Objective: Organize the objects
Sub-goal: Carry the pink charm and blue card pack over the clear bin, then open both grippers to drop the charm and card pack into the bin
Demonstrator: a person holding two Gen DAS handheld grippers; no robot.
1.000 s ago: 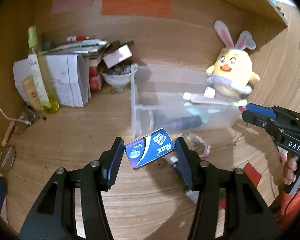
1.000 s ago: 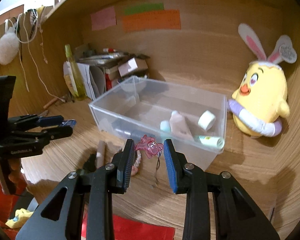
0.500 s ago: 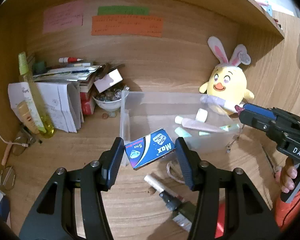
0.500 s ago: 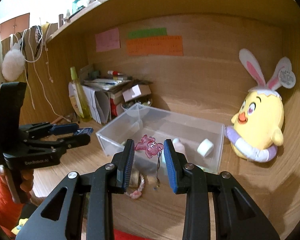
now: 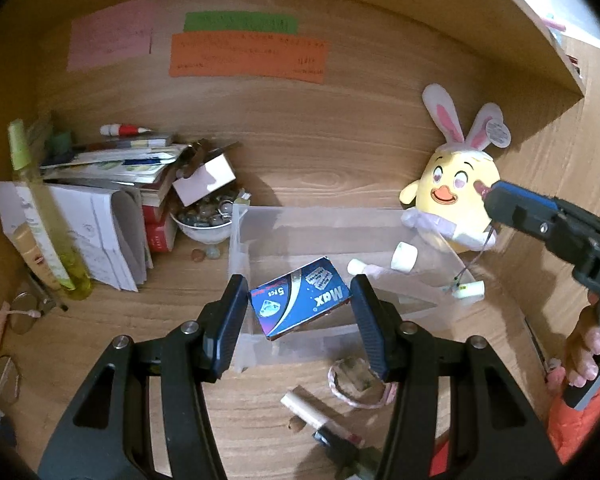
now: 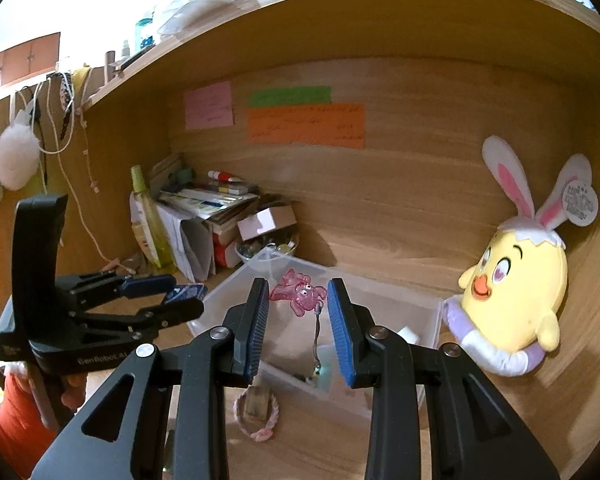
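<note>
My left gripper point(image 5: 298, 302) is shut on a small blue box marked "Max" point(image 5: 299, 298) and holds it above the front left of a clear plastic bin point(image 5: 300, 220). The left gripper also shows in the right wrist view point(image 6: 182, 298). My right gripper point(image 6: 298, 298) is shut on a pink translucent charm point(image 6: 298, 292) whose cord hangs down over the bin point(image 6: 420, 304). The right gripper shows in the left wrist view point(image 5: 488, 196) above the bin's right end. Tubes and a white roll point(image 5: 403, 256) lie in the bin.
A yellow bunny-eared plush point(image 6: 516, 284) sits right of the bin. Stacked papers point(image 5: 112, 160), a bowl of trinkets point(image 5: 204, 220) and a yellow-green bottle point(image 5: 40, 208) crowd the back left. A pink hair tie point(image 5: 360, 384) and a lipstick tube point(image 5: 320, 424) lie before the bin.
Both grippers have risen and pulled back from the desk, each still holding its object. The bin now sits lower and farther in both views.
</note>
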